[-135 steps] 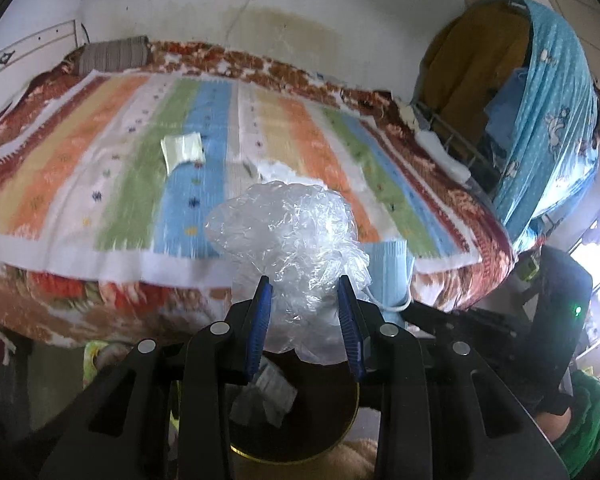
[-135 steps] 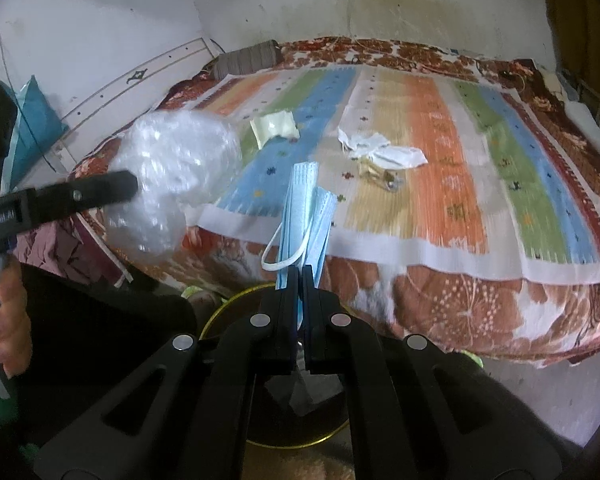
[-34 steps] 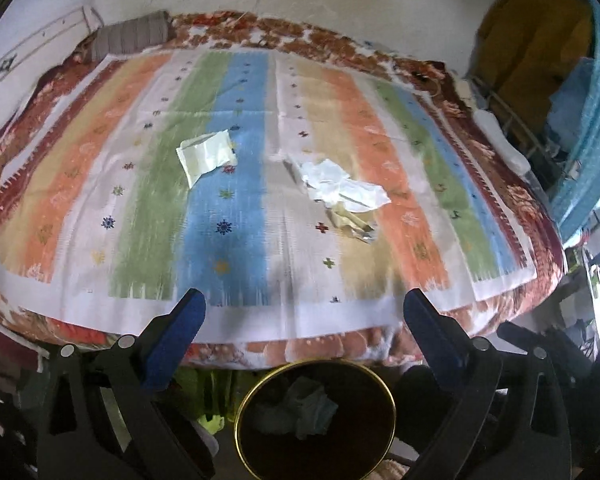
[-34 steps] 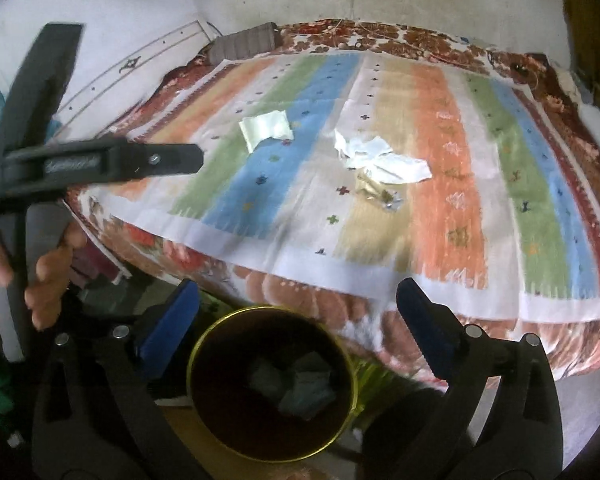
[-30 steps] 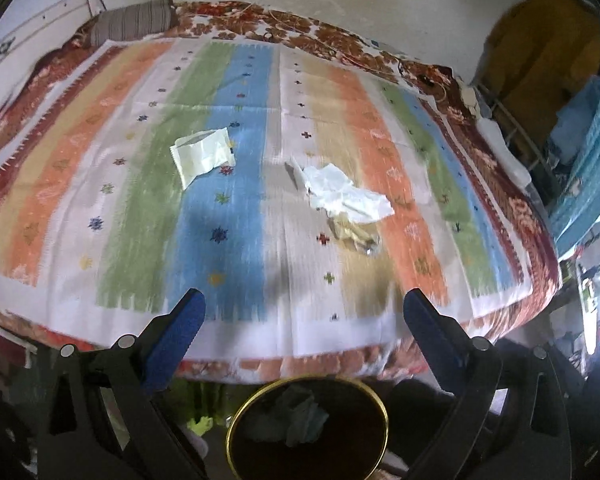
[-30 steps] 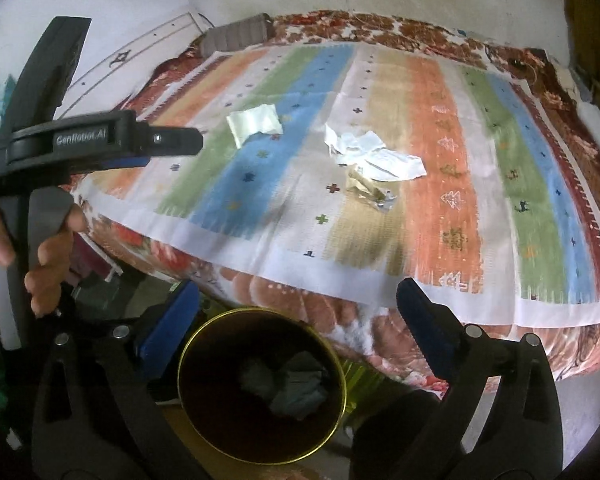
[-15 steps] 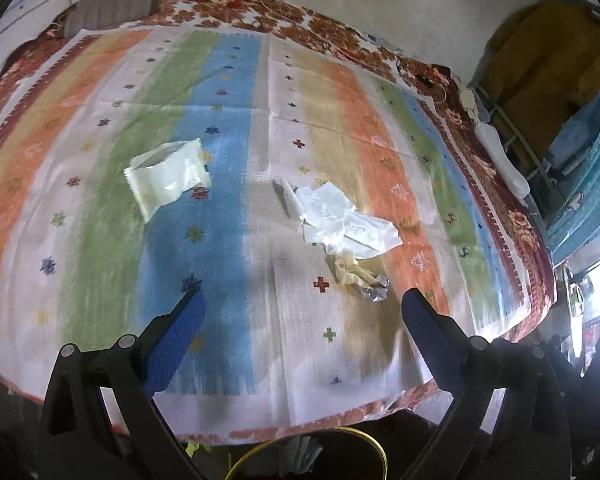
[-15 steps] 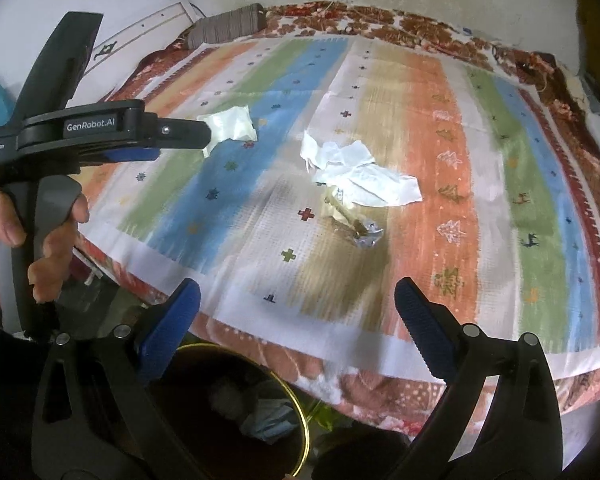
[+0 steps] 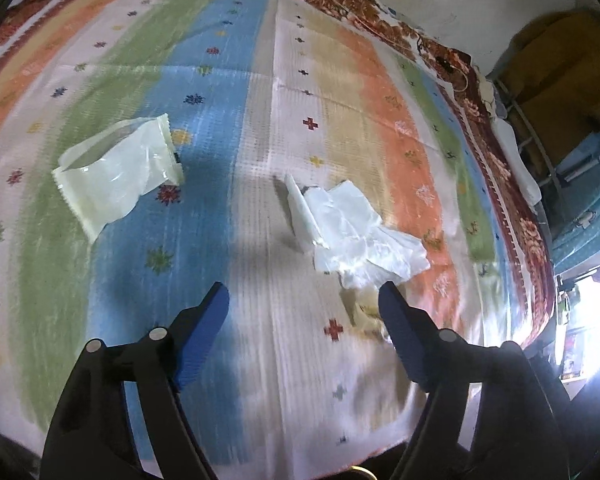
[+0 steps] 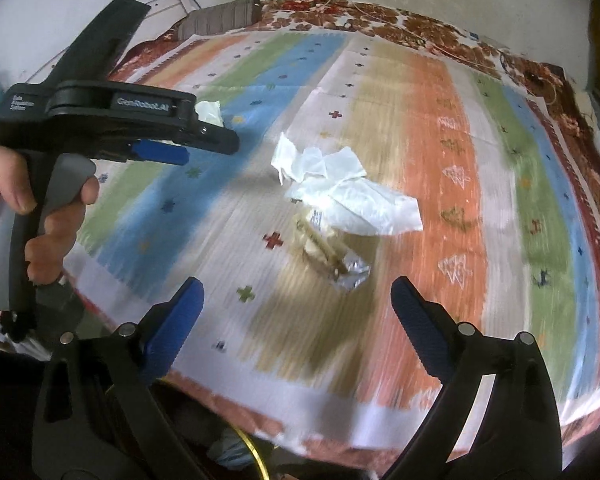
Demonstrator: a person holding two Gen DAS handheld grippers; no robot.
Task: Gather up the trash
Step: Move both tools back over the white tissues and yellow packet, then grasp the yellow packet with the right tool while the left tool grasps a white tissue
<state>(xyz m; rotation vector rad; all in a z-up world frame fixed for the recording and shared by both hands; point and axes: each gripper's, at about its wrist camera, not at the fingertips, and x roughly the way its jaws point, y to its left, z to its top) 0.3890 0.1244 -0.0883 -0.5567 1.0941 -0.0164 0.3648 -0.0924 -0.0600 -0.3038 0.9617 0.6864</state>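
Both my grippers gape wide, empty, over the striped blanket [image 10: 428,128].
Crumpled white paper [image 9: 356,236] mid-blanket, foil wrapper [image 10: 332,256] just nearer me, pale pouch [image 9: 116,172] leftward (grab low, avoid pinching cloth).

The left hand-held gripper [image 9: 303,300] hangs spread wide over the bed [image 9: 260,80]; wrapper [image 9: 116,172] left, crumpled tissue [image 9: 356,228] beside its right finger.

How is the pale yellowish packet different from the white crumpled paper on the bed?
The pale yellowish packet lies mostly flat and smooth on the green and blue stripes; the white crumpled paper is wrinkled and bunched, farther right. The packet lies alone; the paper has a small foil wrapper right beside it. Neither is held.
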